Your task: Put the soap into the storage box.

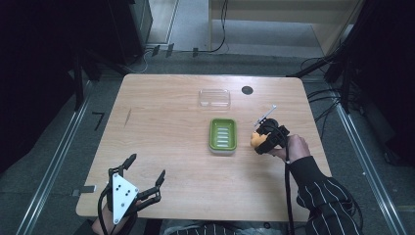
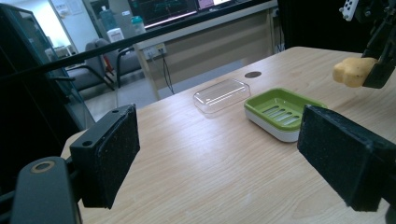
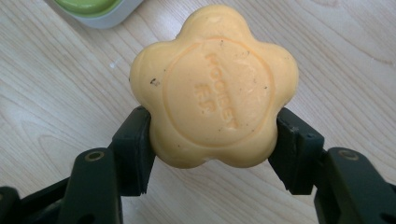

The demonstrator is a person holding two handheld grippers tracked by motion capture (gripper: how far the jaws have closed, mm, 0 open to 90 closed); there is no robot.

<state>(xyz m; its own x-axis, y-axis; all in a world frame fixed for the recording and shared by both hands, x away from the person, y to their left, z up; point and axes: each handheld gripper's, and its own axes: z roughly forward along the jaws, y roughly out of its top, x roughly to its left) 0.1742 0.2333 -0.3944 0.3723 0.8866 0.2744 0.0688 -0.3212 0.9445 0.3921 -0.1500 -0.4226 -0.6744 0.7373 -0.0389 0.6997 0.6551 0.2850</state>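
— What is the right gripper [image 1: 260, 140] doing over there?

— It is hanging at the right centre of the high view, just right of the green soap dish [image 1: 223, 135]. Its fingers [image 3: 133, 151] are clamping a yellow flower-shaped soap [image 3: 214, 88] from both sides; in the right gripper view the bar is sitting in the middle of the frame, stamped face toward the camera, with the wood grain of the desk [image 3: 56, 93] behind it.

— Is the soap touching the dish?

— No, it is staying beside it, a little apart. In the left gripper view the soap is showing at the upper right edge, above and to the right of the dish.

— And the left gripper [image 1: 147, 177]?

— It is resting at the lower left of the high view, near the desk's front edge, well apart from everything else. Its fingers [image 2: 109, 156] are standing wide, with nothing between them.

— Anything else lying about?

— A clear plastic lid [image 1: 214, 97] is lying just above the dish in the high view, and a dark round hole [image 1: 247, 90] is sitting in the desk to the right of it.
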